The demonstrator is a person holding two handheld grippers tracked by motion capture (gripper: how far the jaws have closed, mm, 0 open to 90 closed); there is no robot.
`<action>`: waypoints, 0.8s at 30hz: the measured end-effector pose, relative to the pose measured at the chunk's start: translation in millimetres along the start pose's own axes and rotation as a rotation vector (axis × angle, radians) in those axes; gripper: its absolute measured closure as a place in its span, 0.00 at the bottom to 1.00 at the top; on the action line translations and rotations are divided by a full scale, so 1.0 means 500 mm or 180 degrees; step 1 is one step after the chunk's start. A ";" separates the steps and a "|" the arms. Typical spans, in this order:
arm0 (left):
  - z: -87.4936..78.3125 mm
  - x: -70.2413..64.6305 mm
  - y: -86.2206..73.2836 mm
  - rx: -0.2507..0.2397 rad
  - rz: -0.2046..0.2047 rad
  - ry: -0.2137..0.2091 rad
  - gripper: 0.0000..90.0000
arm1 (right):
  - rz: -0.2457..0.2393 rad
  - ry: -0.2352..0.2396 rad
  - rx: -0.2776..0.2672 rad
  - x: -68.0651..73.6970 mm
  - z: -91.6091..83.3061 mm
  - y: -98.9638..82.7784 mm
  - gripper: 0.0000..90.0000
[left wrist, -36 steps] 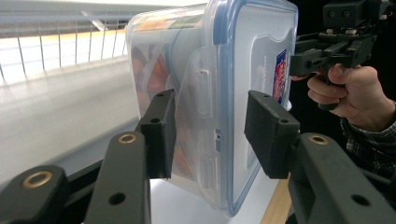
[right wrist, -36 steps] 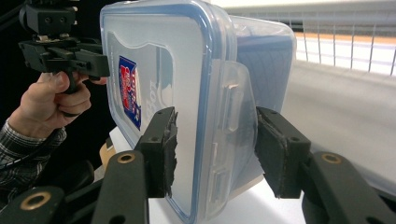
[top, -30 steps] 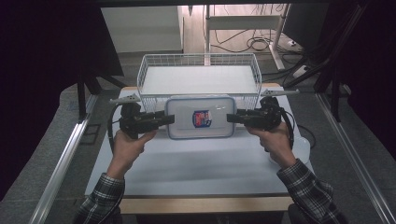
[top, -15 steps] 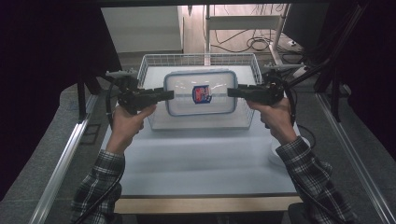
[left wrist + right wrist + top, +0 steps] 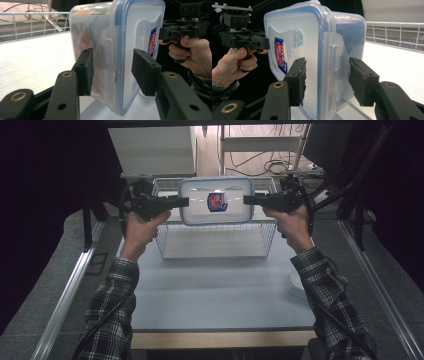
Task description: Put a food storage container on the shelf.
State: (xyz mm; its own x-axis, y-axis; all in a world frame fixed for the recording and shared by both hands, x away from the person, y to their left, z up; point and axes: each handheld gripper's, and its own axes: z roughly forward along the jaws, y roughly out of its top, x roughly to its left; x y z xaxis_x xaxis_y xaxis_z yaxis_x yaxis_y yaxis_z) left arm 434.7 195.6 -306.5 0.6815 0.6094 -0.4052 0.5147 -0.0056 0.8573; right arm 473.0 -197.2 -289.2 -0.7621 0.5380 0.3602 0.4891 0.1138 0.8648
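Observation:
A clear plastic container (image 5: 216,202) with a blue-rimmed lid and a red-and-blue label hangs in the air above a white wire basket (image 5: 215,242). My left gripper (image 5: 184,201) is shut on its left end and my right gripper (image 5: 247,200) on its right end. In the left gripper view the container (image 5: 117,37) stands on edge, and my left gripper (image 5: 112,72) clamps the end with the latch flap. In the right gripper view my right gripper (image 5: 327,80) clamps the other latch end of the container (image 5: 312,37). The lid faces the person.
The wire basket stands at the far side of the pale table (image 5: 215,290). A white round object (image 5: 297,287) lies at the table's right edge. A white box (image 5: 152,150) and floor cables lie behind the basket. Metal rails (image 5: 70,290) run along both sides.
Both grippers have carried the container up and away from the person, from the table in front of the basket to a spot above the basket. The grip on both ends is unchanged.

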 end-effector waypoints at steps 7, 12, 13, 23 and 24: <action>0.020 0.028 -0.001 0.0002 -0.0085 0.0058 0.58 | 0.0068 -0.0057 0.0036 -0.027 0.029 0.001 0.54; 0.030 0.038 -0.002 -0.0028 -0.0161 0.0088 0.57 | 0.0123 -0.0080 0.0048 -0.038 0.038 0.000 0.53; 0.031 0.039 -0.002 -0.0034 -0.0138 0.0093 0.57 | 0.0137 -0.0083 0.0037 -0.040 0.039 0.000 0.53; 0.034 0.029 -0.006 -0.0109 0.0015 0.0261 0.54 | -0.0007 -0.0230 0.0094 -0.035 0.044 0.006 0.51; 0.034 0.028 -0.007 -0.0118 0.0023 0.0274 0.54 | -0.0008 -0.0231 0.0090 -0.035 0.044 0.005 0.51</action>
State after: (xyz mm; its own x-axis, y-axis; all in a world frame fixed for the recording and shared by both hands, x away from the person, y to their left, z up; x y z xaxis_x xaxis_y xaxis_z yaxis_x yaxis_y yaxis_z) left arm 451.4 190.8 -320.4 0.6372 0.6753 -0.3714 0.4892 0.0181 0.8720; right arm 496.8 -187.9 -300.8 -0.7310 0.5968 0.3309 0.4999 0.1383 0.8550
